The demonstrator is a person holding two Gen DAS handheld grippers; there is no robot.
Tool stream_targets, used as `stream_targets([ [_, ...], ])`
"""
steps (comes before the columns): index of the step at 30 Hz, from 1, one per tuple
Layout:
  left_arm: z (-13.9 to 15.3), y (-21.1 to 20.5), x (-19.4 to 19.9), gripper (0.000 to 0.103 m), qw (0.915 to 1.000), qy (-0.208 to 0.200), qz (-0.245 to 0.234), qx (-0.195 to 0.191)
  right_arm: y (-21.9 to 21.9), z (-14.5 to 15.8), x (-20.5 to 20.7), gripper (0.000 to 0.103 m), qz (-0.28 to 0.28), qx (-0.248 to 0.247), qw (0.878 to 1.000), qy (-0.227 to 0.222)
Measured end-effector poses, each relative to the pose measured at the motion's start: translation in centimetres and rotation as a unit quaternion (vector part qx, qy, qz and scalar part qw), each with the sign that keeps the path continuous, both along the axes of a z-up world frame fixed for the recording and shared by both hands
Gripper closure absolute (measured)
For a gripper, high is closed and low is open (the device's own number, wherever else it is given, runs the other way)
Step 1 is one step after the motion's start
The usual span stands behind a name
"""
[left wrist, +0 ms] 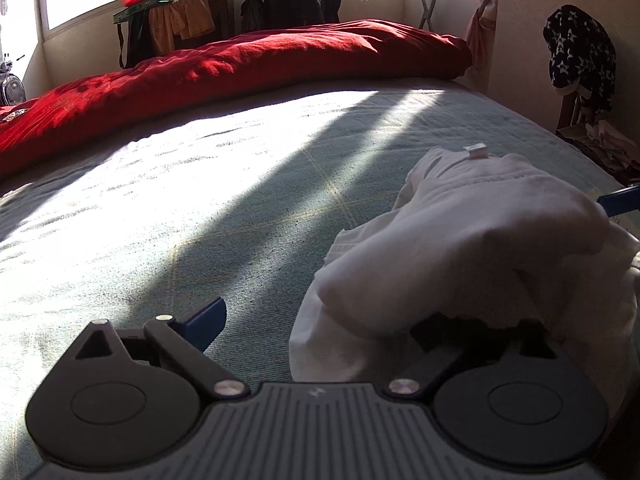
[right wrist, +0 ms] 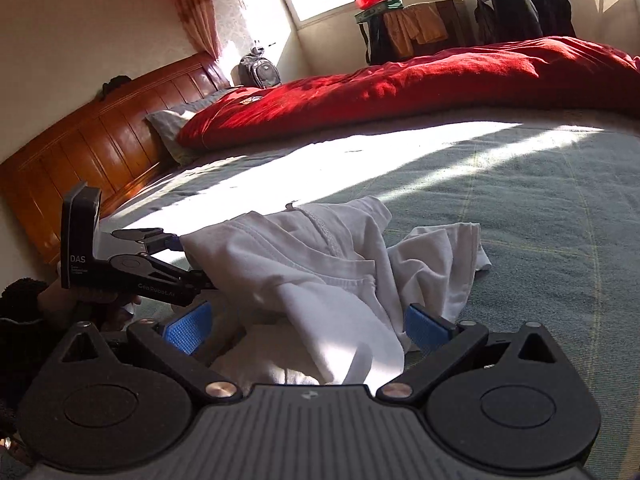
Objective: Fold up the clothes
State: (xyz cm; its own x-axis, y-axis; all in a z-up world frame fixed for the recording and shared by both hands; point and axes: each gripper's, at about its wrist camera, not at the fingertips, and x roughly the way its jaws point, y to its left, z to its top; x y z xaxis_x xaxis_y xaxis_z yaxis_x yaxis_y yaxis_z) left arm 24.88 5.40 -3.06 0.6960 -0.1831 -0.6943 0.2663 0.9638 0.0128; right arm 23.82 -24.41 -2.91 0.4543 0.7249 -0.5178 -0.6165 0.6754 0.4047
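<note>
White cotton garment [right wrist: 320, 264] bunched on the grey-green bedspread [right wrist: 540, 216], both grippers at its near edge.
Right gripper [right wrist: 304, 326]: jaws spread, cloth draped between the blue pads [right wrist: 188, 326]. Left gripper [left wrist: 376, 312]: jaws spread too, cloth heaped over its right finger, nothing pinched that I can see. Judgement: garment is crumpled, not folded; best to pinch a single seam edge per gripper, then draw apart to flatten.

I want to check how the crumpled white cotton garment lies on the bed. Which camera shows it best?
The right wrist view: the crumpled white cotton garment spreads across the grey-green bedspread with seams and edges visible. The left wrist view shows only a bunched fold draped over that gripper's right finger, hiding the rest.
</note>
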Motion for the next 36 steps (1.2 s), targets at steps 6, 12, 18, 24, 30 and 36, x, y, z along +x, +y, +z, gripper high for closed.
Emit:
stream_targets([
  [6,0.0,-0.2,-0.3,0.008,0.9998,0.009,-0.016,0.008,1.2,-2.2,3.8,0.000,0.054,0.007,0.997,0.059],
  [12,2.2,-0.4,-1.9,0.008,0.9990,-0.003,-0.045,-0.008,2.4,-3.4,3.5,0.000,0.080,0.019,0.993,0.086],
  [18,5.9,-2.7,-4.9,0.008,0.9920,-0.046,-0.117,-0.006,3.2,-1.1,-2.7,0.000,0.147,-0.012,0.989,0.021],
  [24,7.5,-6.5,-5.2,0.008,0.9788,-0.060,-0.195,-0.025,2.1,-0.4,-5.7,0.000,0.148,-0.032,0.988,0.012],
  [30,4.1,-8.1,-3.5,0.008,0.9754,0.031,-0.213,-0.047,0.8,-0.4,-6.6,0.000,0.121,-0.013,0.992,0.025],
  [36,4.0,-5.7,-5.1,0.008,0.9798,0.039,-0.185,-0.065,-0.4,0.1,-7.4,0.000,0.111,0.000,0.994,0.019],
])
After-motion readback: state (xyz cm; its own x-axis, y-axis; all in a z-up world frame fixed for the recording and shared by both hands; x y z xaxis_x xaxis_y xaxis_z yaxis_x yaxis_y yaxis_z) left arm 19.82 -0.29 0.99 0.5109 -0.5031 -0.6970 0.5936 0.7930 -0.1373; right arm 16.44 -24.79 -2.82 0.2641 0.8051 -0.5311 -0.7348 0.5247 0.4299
